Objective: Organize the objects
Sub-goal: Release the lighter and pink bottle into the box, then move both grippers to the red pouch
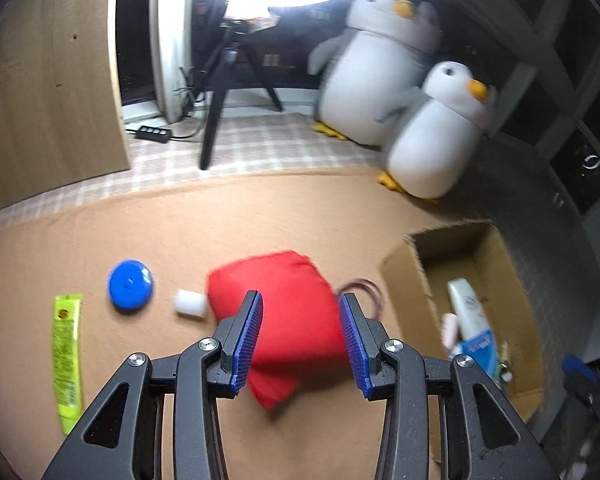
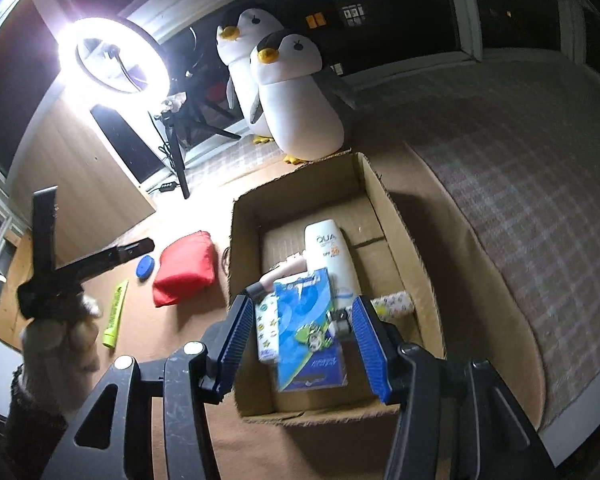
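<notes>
My left tongs point(image 1: 301, 334) hang open over the red pouch point(image 1: 288, 320), gripping nothing. My right tongs point(image 2: 300, 338) gape empty above the cardboard box point(image 2: 384, 200), blue packet point(image 2: 308, 320) below.

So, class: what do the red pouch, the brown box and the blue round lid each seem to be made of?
Red pouch: probably matte fabric; it sags in soft folds. Brown box: cardboard, dull, with ragged cut edges. Blue round lid: likely smooth plastic, showing a slight sheen.

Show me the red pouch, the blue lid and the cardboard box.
red pouch point(image 1: 292, 312), left wrist view, middle of fabric.
blue lid point(image 1: 130, 285), left wrist view, top face.
cardboard box point(image 2: 396, 224), right wrist view, right wall.
</notes>
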`<state>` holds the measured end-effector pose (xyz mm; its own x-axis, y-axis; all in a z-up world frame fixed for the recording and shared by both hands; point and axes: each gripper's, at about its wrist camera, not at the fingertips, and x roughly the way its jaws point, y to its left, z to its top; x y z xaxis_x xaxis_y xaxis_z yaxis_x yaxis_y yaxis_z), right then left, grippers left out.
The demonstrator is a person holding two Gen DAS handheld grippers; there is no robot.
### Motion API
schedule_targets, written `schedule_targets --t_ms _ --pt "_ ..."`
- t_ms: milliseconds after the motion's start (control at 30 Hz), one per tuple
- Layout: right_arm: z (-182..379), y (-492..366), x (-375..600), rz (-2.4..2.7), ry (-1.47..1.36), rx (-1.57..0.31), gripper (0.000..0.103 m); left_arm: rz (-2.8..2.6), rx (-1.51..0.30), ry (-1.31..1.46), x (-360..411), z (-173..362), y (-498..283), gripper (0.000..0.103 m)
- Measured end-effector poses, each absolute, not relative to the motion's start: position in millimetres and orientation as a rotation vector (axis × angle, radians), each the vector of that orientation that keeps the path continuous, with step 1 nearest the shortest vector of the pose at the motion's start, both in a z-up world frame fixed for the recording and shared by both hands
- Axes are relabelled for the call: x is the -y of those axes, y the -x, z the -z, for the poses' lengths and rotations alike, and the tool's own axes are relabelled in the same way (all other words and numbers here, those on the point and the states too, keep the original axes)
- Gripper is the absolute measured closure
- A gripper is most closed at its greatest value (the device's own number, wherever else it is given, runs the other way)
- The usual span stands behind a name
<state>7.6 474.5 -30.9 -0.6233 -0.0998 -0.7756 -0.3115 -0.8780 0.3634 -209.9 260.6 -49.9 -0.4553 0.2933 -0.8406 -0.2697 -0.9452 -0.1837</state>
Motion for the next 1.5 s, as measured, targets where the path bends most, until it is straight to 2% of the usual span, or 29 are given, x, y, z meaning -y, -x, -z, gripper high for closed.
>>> schedule_targets --t_ms 167,633,700,900,1200,1433,1500 --pt "31 -15 -458 -2.644 1.322 -0.737 0.055 -2.425 0.051 1.470 -260 64 238 0.060" --pt "41 -22 -436 -2.635 1.393 -0.722 0.055 -2.391 -0.122 1.595 -282 126 283 0.061" --pt "40 -21 -435 -2.637 1.395 -0.726 0.055 -2.379 -0.149 1.575 -283 128 277 0.066" --pt "38 -14 -421 -2.672 1.416 -0.708 0.055 -2.338 -0.285 1.493 -286 131 239 0.066" --pt "37 -6 -386 -2.728 1.467 -0.691 0.055 -2.279 -0.241 1.434 -263 129 154 0.066" --pt "51 3 -355 -2.743 1.541 -0.713 0.055 -2.244 -0.186 1.431 -235 117 117 0.066" --pt "56 9 -344 -2.753 1.573 -0.681 0.055 -2.277 -0.176 1.406 -221 106 108 0.062"
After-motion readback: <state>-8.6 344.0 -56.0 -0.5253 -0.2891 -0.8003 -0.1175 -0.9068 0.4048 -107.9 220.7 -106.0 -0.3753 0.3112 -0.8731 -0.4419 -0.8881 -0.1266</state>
